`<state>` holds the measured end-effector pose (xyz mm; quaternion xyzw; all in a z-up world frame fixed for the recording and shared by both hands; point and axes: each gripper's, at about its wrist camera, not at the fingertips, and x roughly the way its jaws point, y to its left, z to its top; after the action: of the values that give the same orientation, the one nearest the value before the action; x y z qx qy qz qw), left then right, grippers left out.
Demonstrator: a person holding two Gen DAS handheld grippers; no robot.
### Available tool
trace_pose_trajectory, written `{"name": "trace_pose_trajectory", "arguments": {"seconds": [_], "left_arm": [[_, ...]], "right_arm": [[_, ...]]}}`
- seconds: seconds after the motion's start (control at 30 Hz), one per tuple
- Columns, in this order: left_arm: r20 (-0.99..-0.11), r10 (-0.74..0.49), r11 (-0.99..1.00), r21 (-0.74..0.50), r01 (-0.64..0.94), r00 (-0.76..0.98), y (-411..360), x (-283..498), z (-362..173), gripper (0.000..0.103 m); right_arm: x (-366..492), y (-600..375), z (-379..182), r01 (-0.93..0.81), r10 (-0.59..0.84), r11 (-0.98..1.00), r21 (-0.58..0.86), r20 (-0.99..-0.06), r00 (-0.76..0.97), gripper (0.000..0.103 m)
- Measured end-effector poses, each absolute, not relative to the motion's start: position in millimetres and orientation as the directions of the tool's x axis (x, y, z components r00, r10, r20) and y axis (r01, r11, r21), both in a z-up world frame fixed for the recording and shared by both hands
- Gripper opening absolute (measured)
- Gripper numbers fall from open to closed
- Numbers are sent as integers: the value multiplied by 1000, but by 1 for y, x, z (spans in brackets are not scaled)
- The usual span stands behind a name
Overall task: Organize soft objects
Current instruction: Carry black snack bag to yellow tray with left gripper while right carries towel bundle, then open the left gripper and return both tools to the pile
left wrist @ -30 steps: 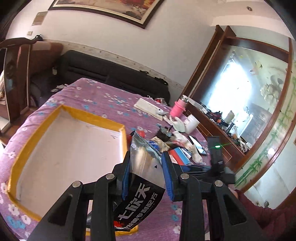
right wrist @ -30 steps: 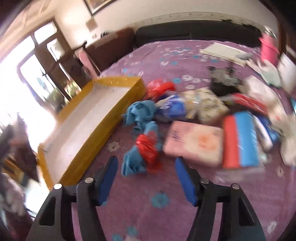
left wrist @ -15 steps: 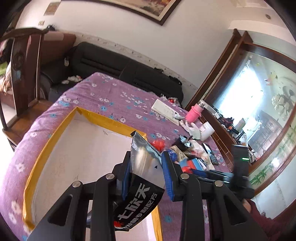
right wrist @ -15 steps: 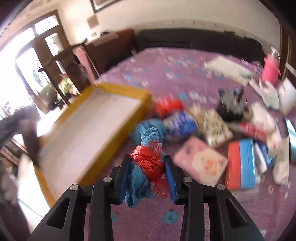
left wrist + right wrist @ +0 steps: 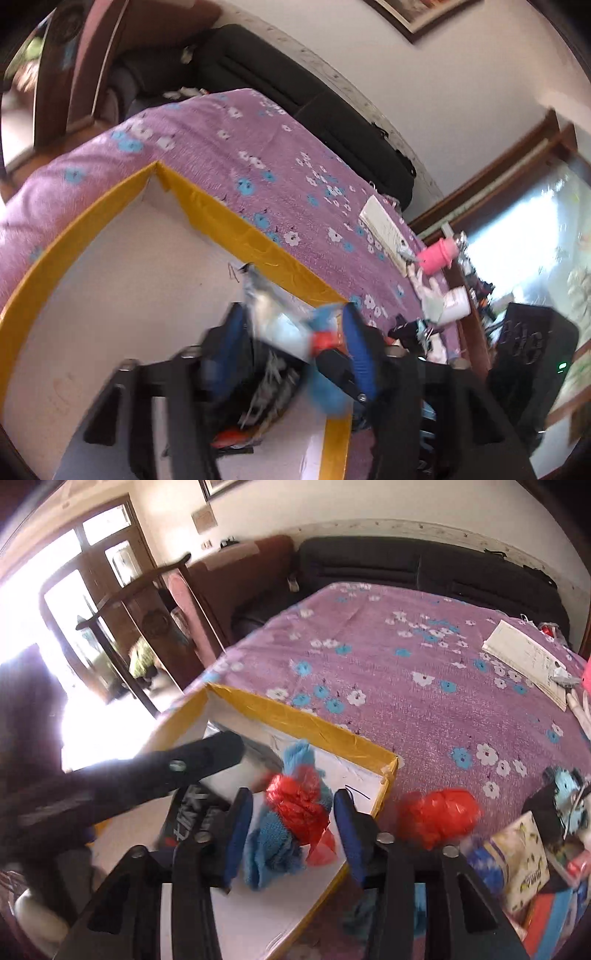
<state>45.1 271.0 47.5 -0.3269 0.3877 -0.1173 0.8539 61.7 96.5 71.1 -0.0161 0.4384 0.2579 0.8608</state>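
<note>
Bedding in purple with small white and blue flowers [image 5: 424, 716] is filling most of the scene, and a shallow yellow-rimmed box [image 5: 314, 723] with a white floor is lying on its near left part. Both claws are hanging over that box at once, so the step in hand looks like dropping off two items together.

In the right wrist view, the right gripper [image 5: 293, 823] is holding its jaws apart around a blue cloth bundle tied with red plastic [image 5: 295, 805]; the jaws have just been opening, and the bundle appears released, no pad pressing on it, above the box's near right corner.

To its left, the left gripper [image 5: 291, 343] is likewise standing with its jaws parted, having just been opening. A silver and black foil pouch [image 5: 192, 808] is sitting between and below them, seemingly let go, though blur is hiding the contact.

More soft items are waiting on the right: a red plastic wad [image 5: 439, 818] and some printed packets [image 5: 517, 853]. Next, probably, both claws should be lifting clear without snagging anything, then reaching right for these.
</note>
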Motion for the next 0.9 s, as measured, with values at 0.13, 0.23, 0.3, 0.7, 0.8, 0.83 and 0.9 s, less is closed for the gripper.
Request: {"name": "trace_pose_trajectory", "arguments": {"seconds": [0.13,0.23,0.3,0.7,0.8,0.83,0.9], "left_arm": [[-576,-437,771,-636,-43,691,276,35,56,64],[-560,-429,767,-640,-41,709,277,18,66,66],[-552,-418,770,-637,-41,722,276,3,73,67],[-391,-414,796,-594,118,822,224,-124,143,74],[-349,-427,809,-559,180,834,206,-155,163,74],[-335,-434,813,-547,202,836,202,-165,170,74],[-307,-451,817,-520,249,838,191,-185,187,74]], "right_arm": [[51,87,80,-460,437,867,192,-736,517,58],[37,70,94,-451,449,869,202,-703,551,62],[23,52,105,-434,454,875,215,-675,582,66],[-109,-91,169,-267,317,948,171,-485,815,74],[-148,-132,193,-208,259,964,164,-428,866,74],[-160,-145,201,-189,242,968,166,-410,880,75],[-187,-175,223,-149,207,972,182,-358,911,77]]}}
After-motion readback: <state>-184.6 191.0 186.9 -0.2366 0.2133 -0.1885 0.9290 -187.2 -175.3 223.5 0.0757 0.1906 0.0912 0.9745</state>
